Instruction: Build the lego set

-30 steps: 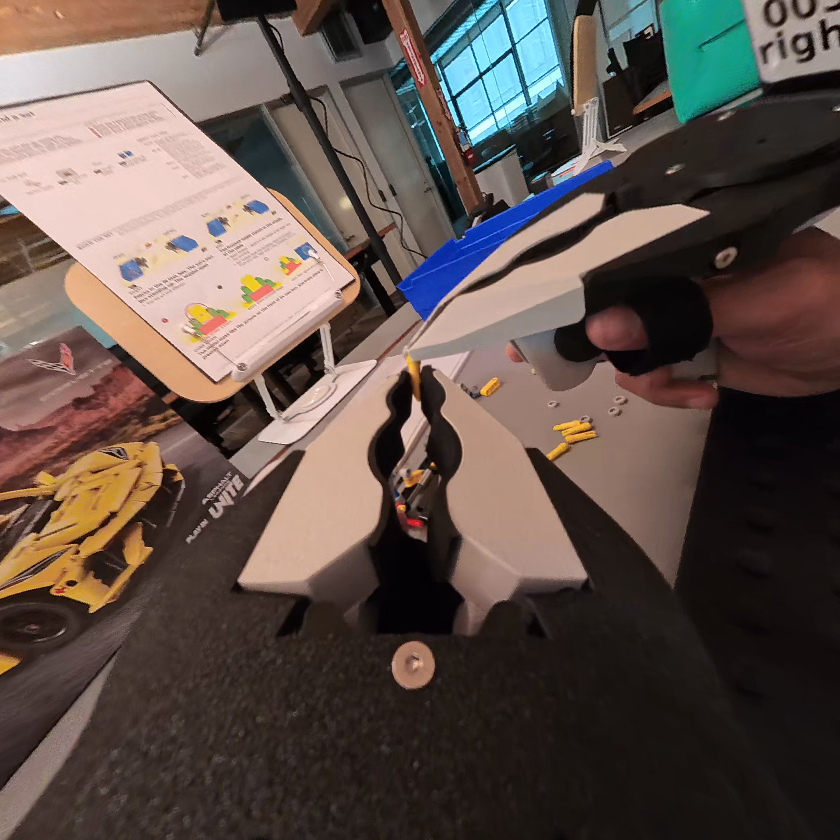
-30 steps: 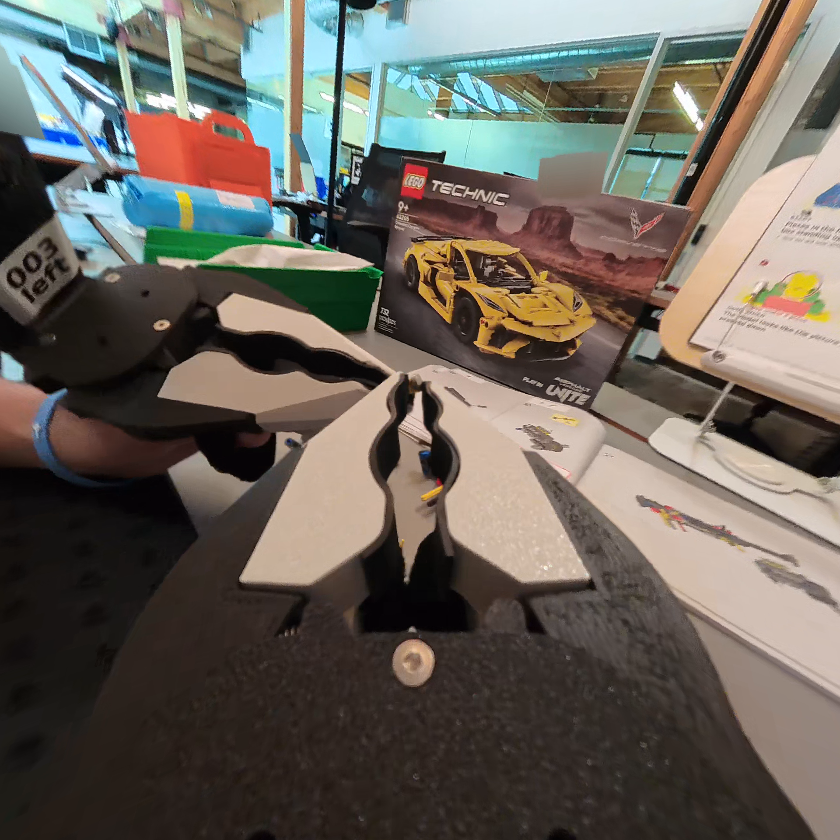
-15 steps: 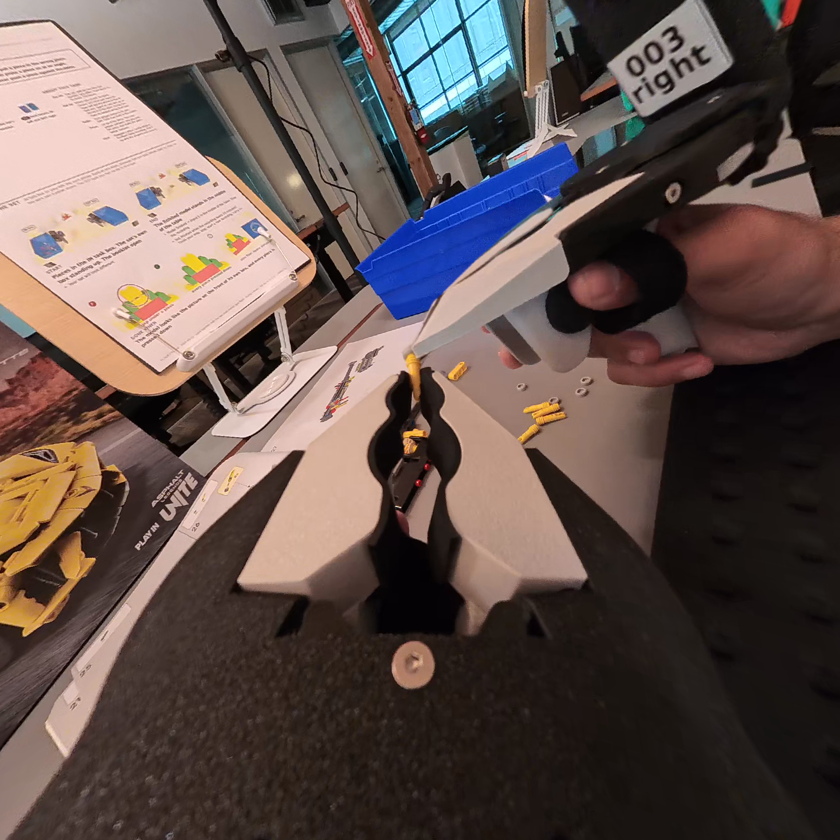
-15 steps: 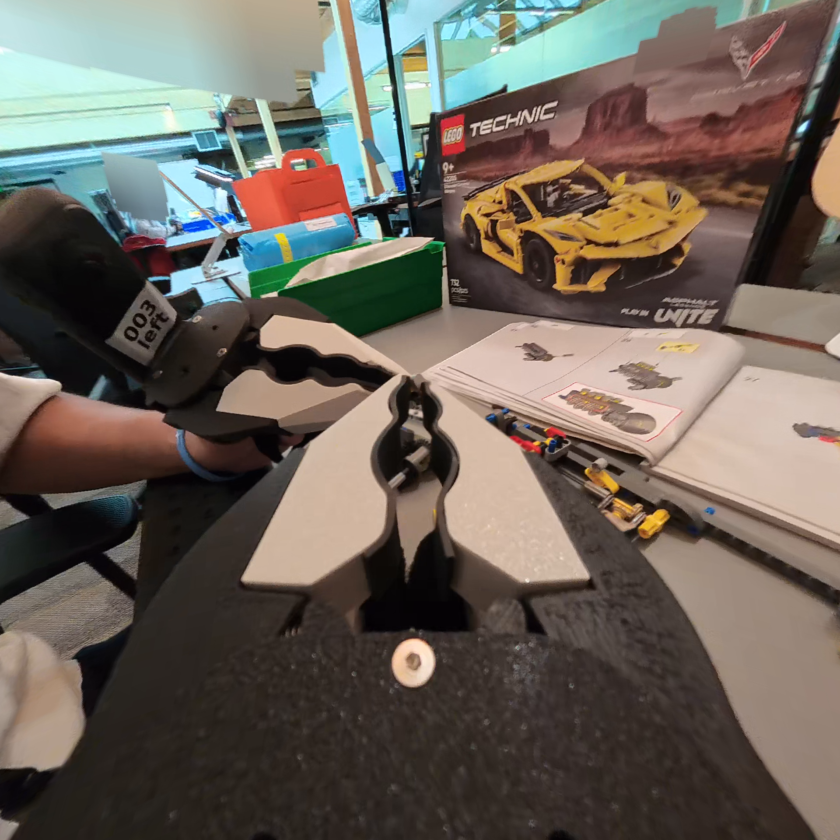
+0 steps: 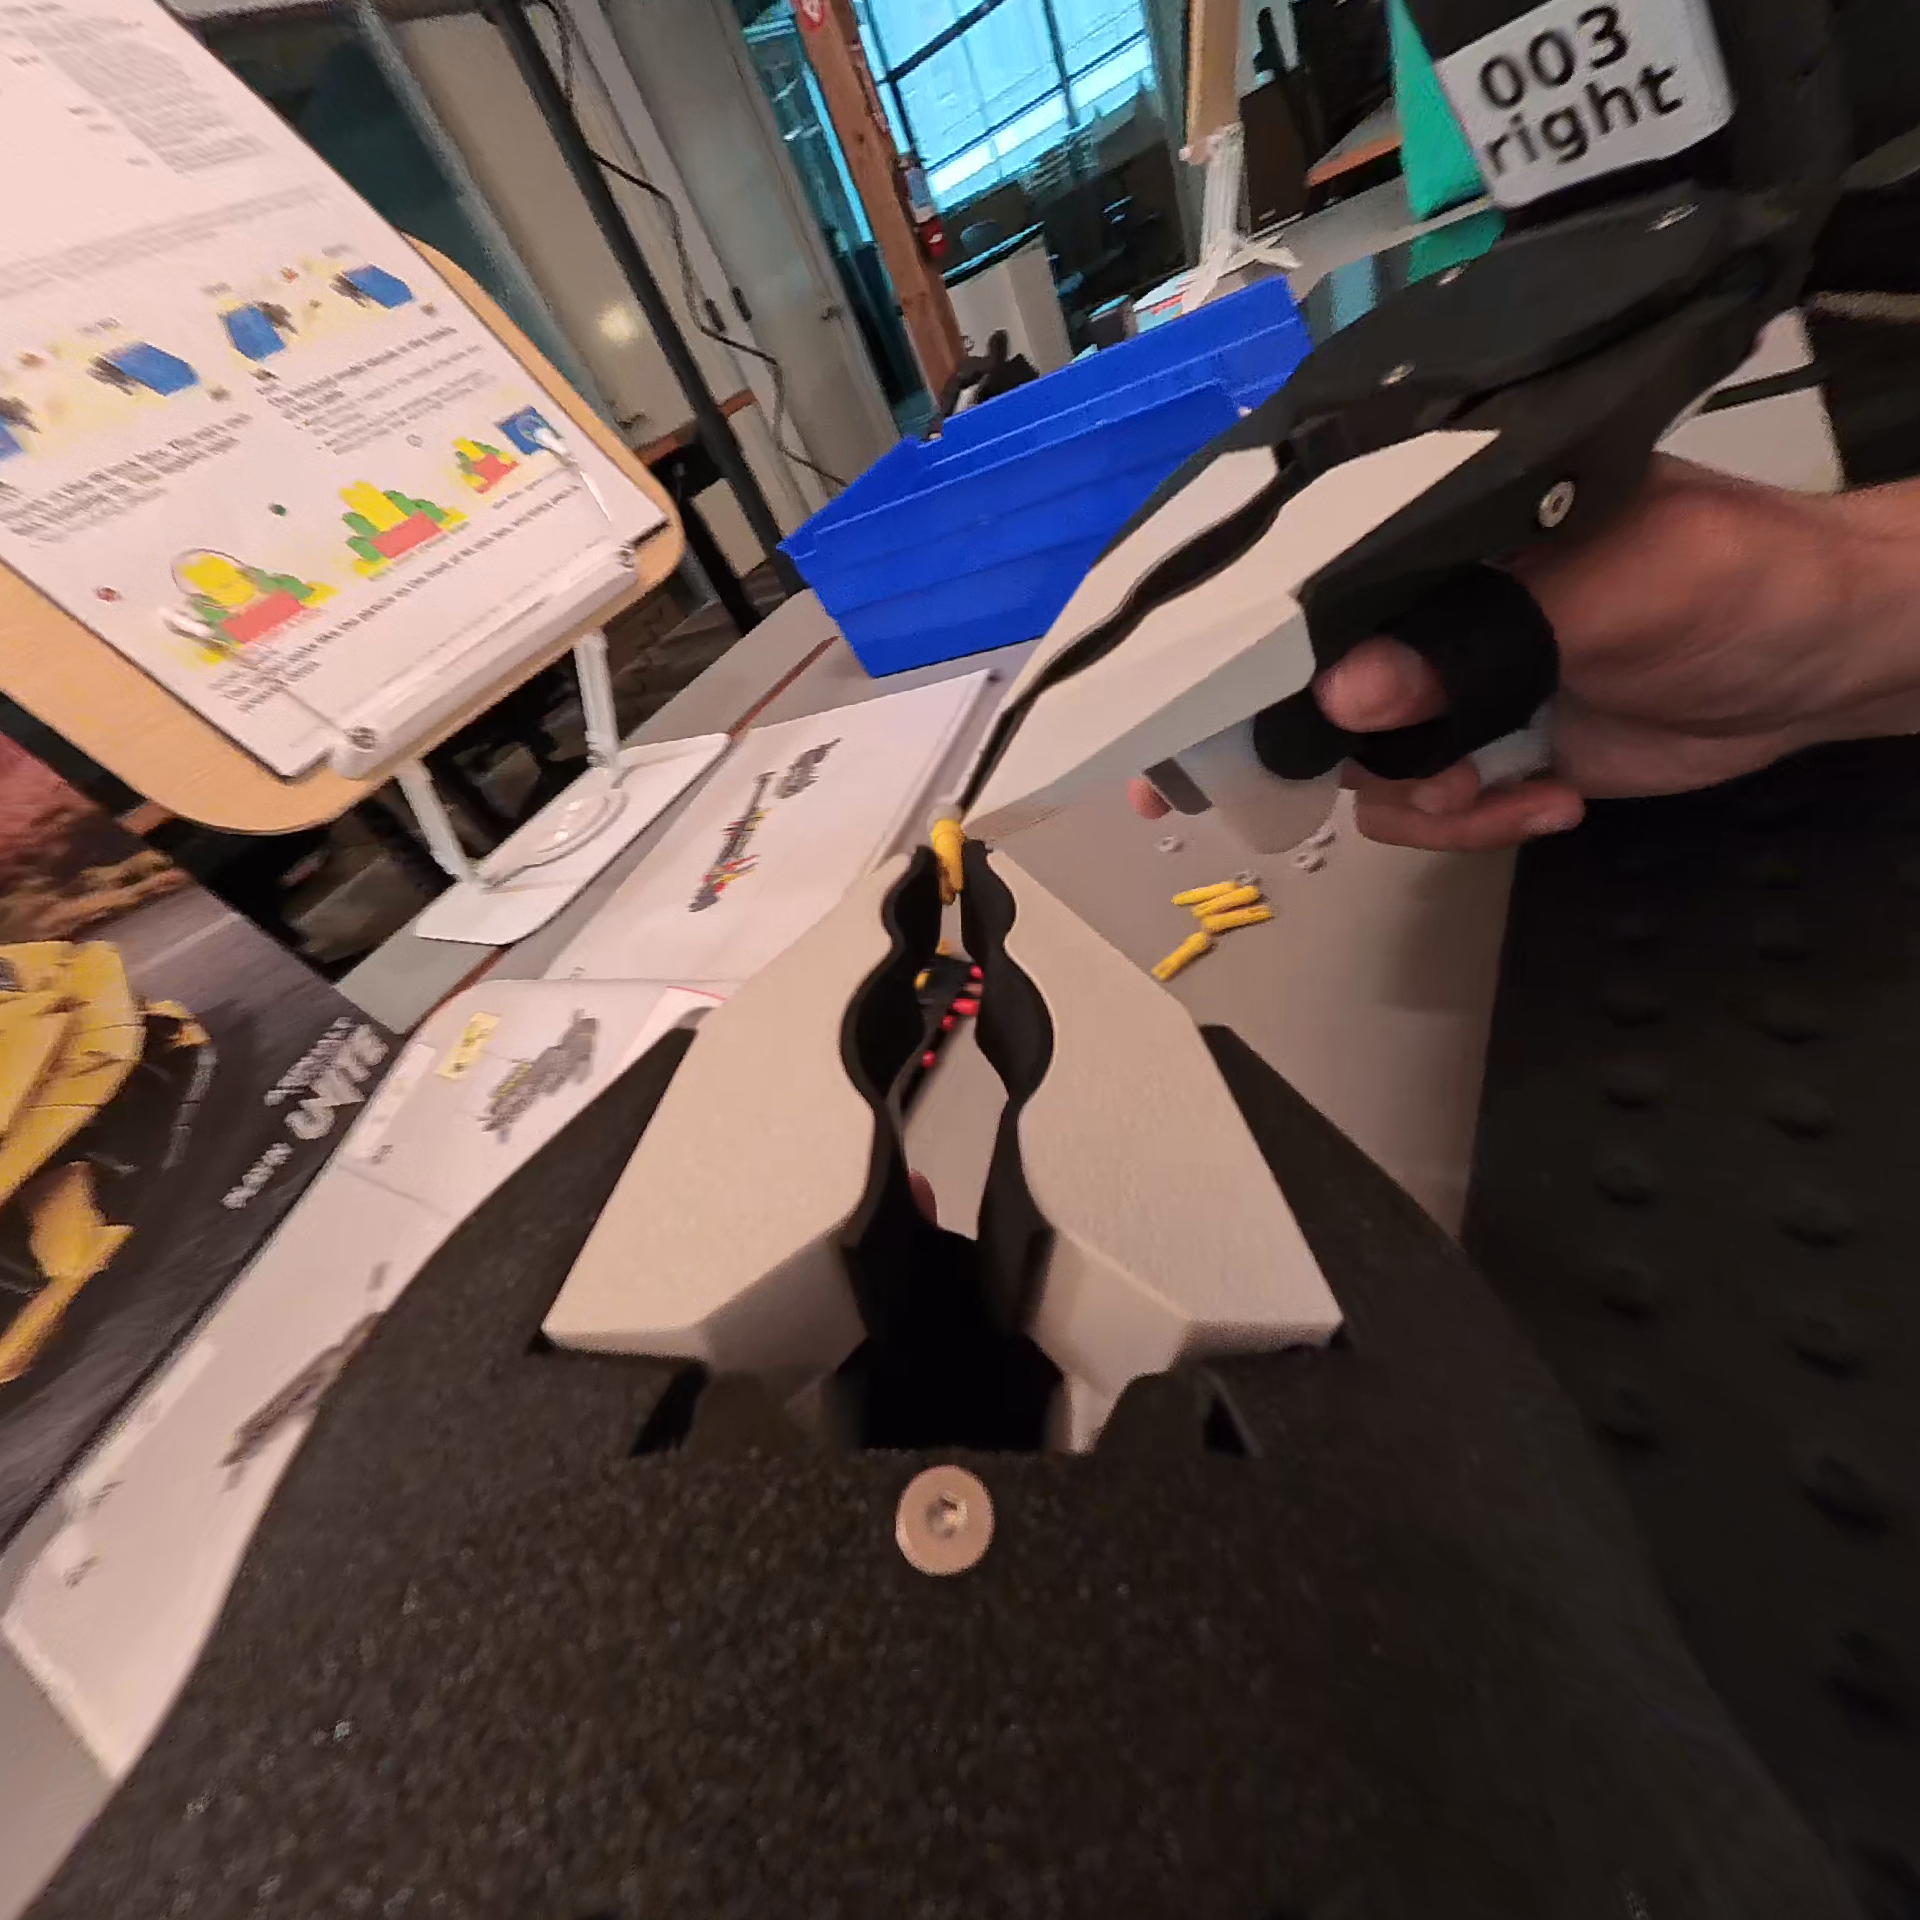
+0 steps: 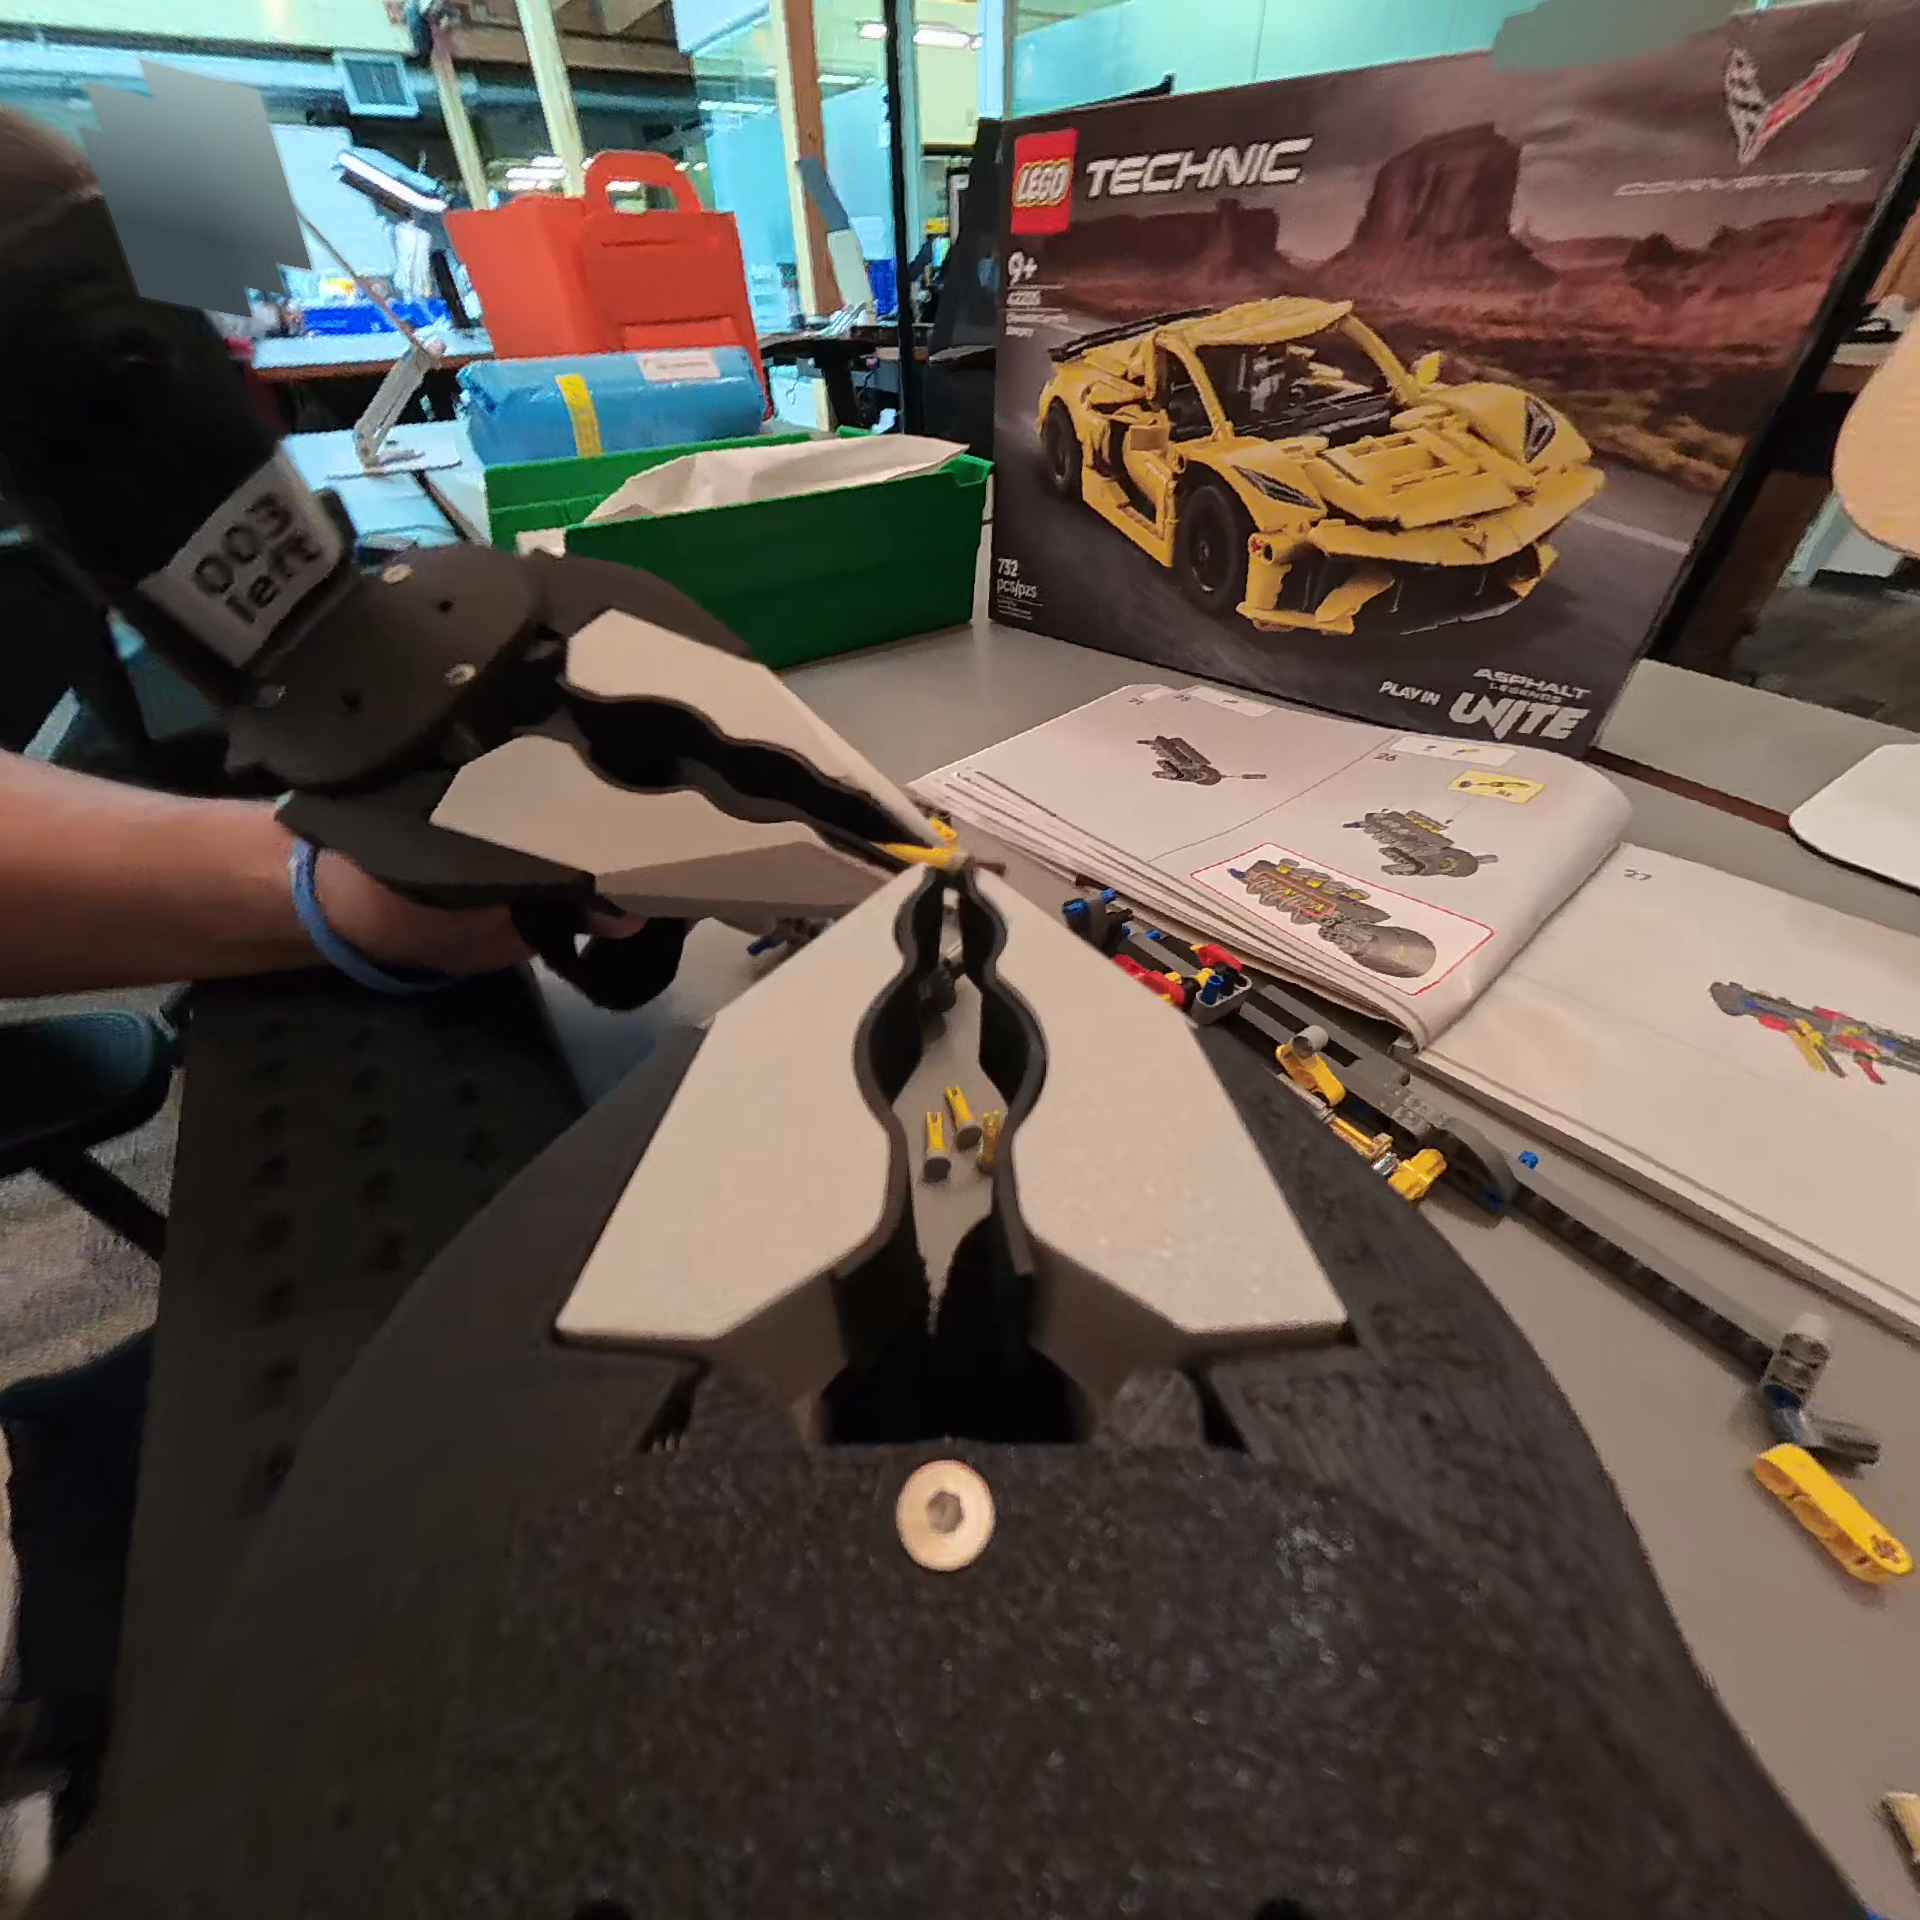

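My left gripper [image 5: 945, 868] is shut on a yellow pin [image 5: 945, 854] that sticks up out of its tips. My right gripper [image 6: 943, 878] is shut, and a small grey piece [image 5: 941, 812] shows at its tip. The two grippers meet tip to tip above the table, with the grey piece against the top of the pin [image 6: 920, 854]. In the right wrist view the left gripper [image 6: 904, 847] comes in from the left. In the left wrist view the right gripper [image 5: 971, 821] comes in from the right. A long grey chassis assembly [image 6: 1351, 1086] lies on the table below.
An open instruction booklet [image 6: 1351, 821] lies in front of the set's box [image 6: 1403, 364]. Loose yellow pins [image 5: 1216, 914] lie on the grey table [image 5: 1351, 987]. A yellow beam [image 6: 1829, 1517] lies at the right. A blue bin [image 5: 1018, 520], a green bin [image 6: 790, 551] and a sheet on a stand [image 5: 260, 416] stand behind. Left and right tips are no more than a few centimetres apart. The long grey chassis assembly [image 6: 1351, 1086] is about equally far from each gripper, around 15 cm.
Both grippers have tilted down toward the table and closed the gap, so their tips now touch. The left gripper has kept hold of the yellow pin throughout.
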`<state>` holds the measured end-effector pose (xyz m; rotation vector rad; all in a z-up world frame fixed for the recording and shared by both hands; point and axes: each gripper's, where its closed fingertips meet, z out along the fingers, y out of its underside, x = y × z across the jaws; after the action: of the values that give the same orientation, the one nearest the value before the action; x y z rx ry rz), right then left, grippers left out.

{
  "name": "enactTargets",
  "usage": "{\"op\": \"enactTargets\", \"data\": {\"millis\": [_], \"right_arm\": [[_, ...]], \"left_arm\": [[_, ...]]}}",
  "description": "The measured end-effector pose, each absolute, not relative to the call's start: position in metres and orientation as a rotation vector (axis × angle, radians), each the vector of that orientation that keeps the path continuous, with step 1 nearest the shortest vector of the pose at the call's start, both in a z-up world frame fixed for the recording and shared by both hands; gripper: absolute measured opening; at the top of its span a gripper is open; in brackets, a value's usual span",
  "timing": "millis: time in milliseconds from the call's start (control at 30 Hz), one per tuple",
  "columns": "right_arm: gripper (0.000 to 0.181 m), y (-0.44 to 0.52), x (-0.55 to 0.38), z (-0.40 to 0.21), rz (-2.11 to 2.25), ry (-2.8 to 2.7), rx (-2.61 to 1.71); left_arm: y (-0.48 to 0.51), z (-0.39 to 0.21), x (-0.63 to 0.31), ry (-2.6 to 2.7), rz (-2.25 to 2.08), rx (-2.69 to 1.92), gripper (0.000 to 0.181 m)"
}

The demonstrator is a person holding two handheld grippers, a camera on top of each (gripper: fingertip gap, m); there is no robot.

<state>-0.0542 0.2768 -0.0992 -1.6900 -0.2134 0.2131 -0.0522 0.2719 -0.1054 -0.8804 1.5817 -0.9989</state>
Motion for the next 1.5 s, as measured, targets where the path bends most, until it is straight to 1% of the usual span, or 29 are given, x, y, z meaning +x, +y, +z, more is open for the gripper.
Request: {"op": "enactTargets", "data": {"millis": [233,300,400,567,633,767,933,967,1033,1067,1200,1300,1500], "right_arm": [[0.002,0.266,-0.059,-0.109,0.279,-0.338,-1.726],[0.000,0.264,-0.061,-0.111,0.311,-0.354,-1.729],[0.000,0.268,-0.059,-0.119,0.222,-0.383,-1.765],[0.000,0.269,-0.058,-0.122,0.256,-0.355,-1.786],[0.000,0.273,-0.049,-0.129,0.212,-0.321,-1.829],[0.000,0.270,-0.008,-0.119,0.141,-0.149,-1.830],[0.001,0.227,0.063,-0.109,-0.007,-0.039,-1.962],[0.002,0.216,0.070,-0.114,0.018,-0.039,-2.024],[0.013,0.195,0.076,-0.131,0.071,-0.039,-2.158],[0.014,0.189,0.079,-0.139,0.066,-0.029,-2.199],[0.018,0.195,0.070,-0.164,0.093,-0.041,-2.270],[0.018,0.211,0.083,-0.176,-0.009,-0.065,-2.312],[0.019,0.245,0.104,-0.184,-0.003,-0.038,-2.312]], "left_arm": [[0.261,-0.114,-0.056,1.665,-1.106,-0.873,0.003],[0.253,-0.111,-0.059,1.673,-1.134,-0.819,0.004],[0.241,-0.113,-0.059,1.698,-1.053,-0.713,0.004],[0.249,-0.115,-0.058,1.699,-1.069,-0.783,0.004],[0.251,-0.120,-0.055,1.717,-1.045,-0.801,0.004],[0.271,-0.130,-0.050,1.700,-0.941,-0.904,0.003],[0.266,-0.146,-0.050,1.774,-0.964,-0.966,0.003],[0.264,-0.150,-0.050,1.795,-0.960,-0.974,0.003],[0.260,-0.153,-0.049,1.821,-0.960,-0.977,0.003],[0.258,-0.154,-0.049,1.827,-0.966,-0.977,0.003],[0.252,-0.163,-0.048,1.877,-0.976,-0.998,0.003],[0.250,-0.164,-0.049,1.887,-0.968,-0.989,0.003],[0.253,-0.157,-0.050,1.845,-0.977,-0.979,0.003]]}}
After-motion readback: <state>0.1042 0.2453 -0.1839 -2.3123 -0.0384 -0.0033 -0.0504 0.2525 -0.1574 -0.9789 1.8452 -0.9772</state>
